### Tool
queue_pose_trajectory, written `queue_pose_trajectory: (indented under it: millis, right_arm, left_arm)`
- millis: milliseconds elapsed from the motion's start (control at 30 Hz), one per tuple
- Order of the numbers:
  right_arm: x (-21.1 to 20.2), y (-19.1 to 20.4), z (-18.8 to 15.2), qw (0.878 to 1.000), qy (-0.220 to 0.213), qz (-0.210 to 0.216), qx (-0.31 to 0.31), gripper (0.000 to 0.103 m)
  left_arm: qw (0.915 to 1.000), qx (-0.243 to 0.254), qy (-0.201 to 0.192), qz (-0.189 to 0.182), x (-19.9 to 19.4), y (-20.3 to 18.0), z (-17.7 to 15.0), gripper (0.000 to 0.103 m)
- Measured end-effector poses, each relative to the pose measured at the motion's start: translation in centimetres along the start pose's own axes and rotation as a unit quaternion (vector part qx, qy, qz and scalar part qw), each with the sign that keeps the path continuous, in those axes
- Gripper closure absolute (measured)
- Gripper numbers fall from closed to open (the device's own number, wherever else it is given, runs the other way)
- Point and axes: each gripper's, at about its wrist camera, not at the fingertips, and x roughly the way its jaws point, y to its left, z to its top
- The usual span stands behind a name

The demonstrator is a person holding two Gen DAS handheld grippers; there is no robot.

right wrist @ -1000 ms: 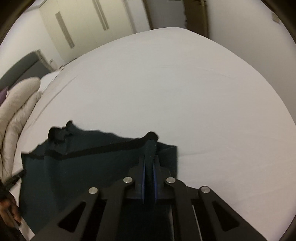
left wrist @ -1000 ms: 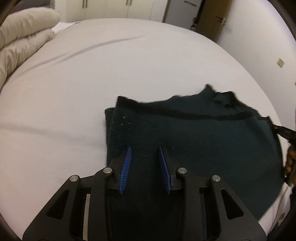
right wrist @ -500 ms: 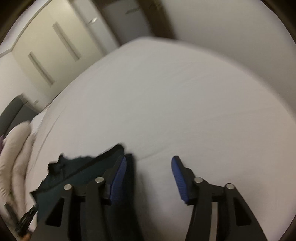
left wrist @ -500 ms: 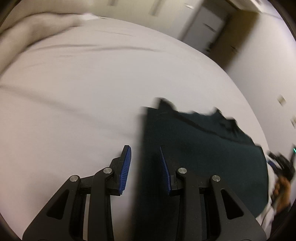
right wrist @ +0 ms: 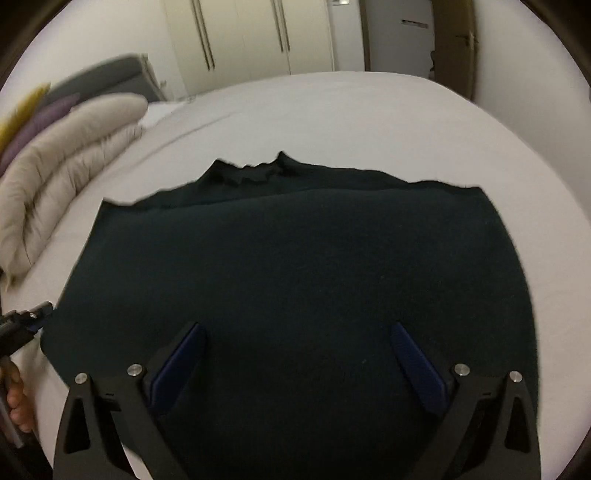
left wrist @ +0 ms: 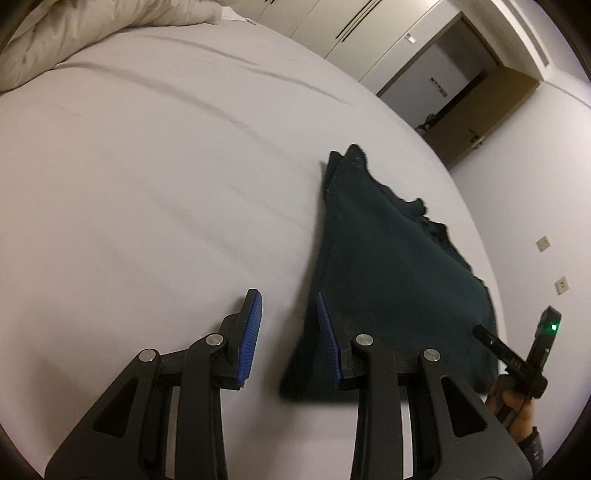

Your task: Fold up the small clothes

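Note:
A dark green folded garment [right wrist: 295, 273] lies flat on the white bed [right wrist: 369, 110]. It also shows in the left wrist view [left wrist: 388, 266], to the right of centre. My left gripper [left wrist: 288, 332] is open and empty, over the bed sheet at the garment's left edge. My right gripper [right wrist: 295, 354] is wide open and empty, hovering over the near part of the garment. The right gripper's body and the hand holding it show at the lower right of the left wrist view [left wrist: 517, 365].
A beige duvet [right wrist: 62, 162] is bunched at the head of the bed, also seen in the left wrist view [left wrist: 92, 26]. Wardrobe doors [right wrist: 243, 40] and a brown door [left wrist: 480, 110] stand beyond the bed. Wall sockets [left wrist: 543, 243] are at right.
My right gripper let go of the garment's corner, opened wide and swung back over the garment. My left gripper shifted left off the garment to its edge.

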Motion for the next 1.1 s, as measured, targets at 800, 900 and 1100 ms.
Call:
queue_pose_trajectory:
  millis: [800, 900, 1100]
  right_arm:
    - [-12.1, 0.1, -6.5, 0.949, -0.094, 0.246, 0.172, 0.026]
    - [-12.2, 0.5, -5.9, 0.948, -0.095, 0.252, 0.169, 0.026]
    - [-11.1, 2.1, -3.9, 0.953, -0.08, 0.251, 0.151, 0.027]
  left_arm:
    - [0.9552, -0.229, 0.038, -0.183, 1.7, -2.6, -6.6, 0.012]
    - [0.947, -0.254, 0.019, -0.196, 2.5, -2.6, -6.0, 0.012]
    - [0.9349, -0.274, 0.018, -0.224, 4.5, -1.9, -4.0, 0.036]
